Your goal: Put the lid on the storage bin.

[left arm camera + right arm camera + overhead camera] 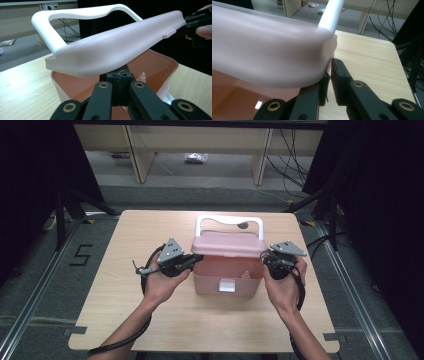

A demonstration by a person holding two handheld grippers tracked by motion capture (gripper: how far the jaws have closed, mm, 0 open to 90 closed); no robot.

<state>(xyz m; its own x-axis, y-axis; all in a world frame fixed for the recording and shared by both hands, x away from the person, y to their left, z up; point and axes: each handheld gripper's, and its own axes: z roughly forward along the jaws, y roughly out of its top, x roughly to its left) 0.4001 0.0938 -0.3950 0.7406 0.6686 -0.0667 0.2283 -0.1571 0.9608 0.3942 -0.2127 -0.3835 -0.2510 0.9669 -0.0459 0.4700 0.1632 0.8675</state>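
The left gripper [119, 82] has its jaws pressed together with no gap, and the pink lid's [117, 47] near edge sits right over their tips; whether they pinch the rim of the lid or only prop it from below I cannot tell, since the lid's curve hides the contact. The right gripper [329, 75] shows a narrow slit between its jaws, and the other end of the lid [267, 50] hangs just above and to the left of them; the pads do not seem to be pressing on anything there, though the lid covers the exact spot. Just past both sets of tips lies the open pink box [227, 272], with the lid tilted up over it and the white handle [229, 222] standing farther back, beyond the lid.

The likely trouble is at the right end. If those jaws slacken further while the lid rests on them, that end could drop and the lid would swing down on the left grip alone, twisting out of it or slamming onto the box. A shallow hold on a smooth, rounded plastic edge slips easily. Uneven lifting could also drag the light box across the table [150, 320] toward its far edge
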